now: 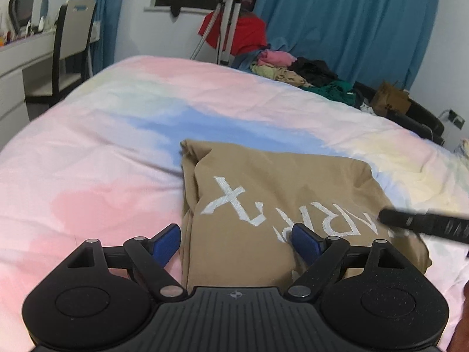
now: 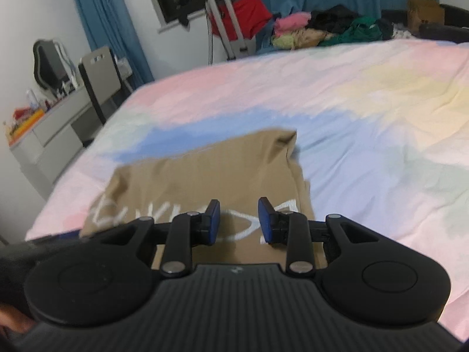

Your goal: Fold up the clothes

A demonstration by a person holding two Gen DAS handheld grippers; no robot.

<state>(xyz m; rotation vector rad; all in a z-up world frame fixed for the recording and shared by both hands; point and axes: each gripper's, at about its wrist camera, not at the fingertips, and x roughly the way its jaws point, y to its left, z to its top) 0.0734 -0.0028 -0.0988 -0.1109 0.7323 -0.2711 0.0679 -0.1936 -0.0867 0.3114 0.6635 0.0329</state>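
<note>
A tan garment (image 1: 272,202) with white lettering lies folded into a rough rectangle on the pastel bed cover (image 1: 102,152). My left gripper (image 1: 237,239) is open above its near left edge, blue pads spread wide, nothing between them. The right gripper's black body (image 1: 425,224) reaches in from the right over the garment's far side. In the right wrist view the same tan garment (image 2: 205,173) lies just beyond my right gripper (image 2: 239,220), which is open over its near right part with the pads holding nothing.
A pile of mixed clothes (image 1: 296,73) lies at the bed's far edge, beside a tripod (image 1: 225,26) draped with red cloth. A chair (image 1: 73,47) and a desk (image 1: 26,67) stand to the left. Blue curtains (image 1: 351,20) hang behind. A brown paper bag (image 1: 391,99) sits far right.
</note>
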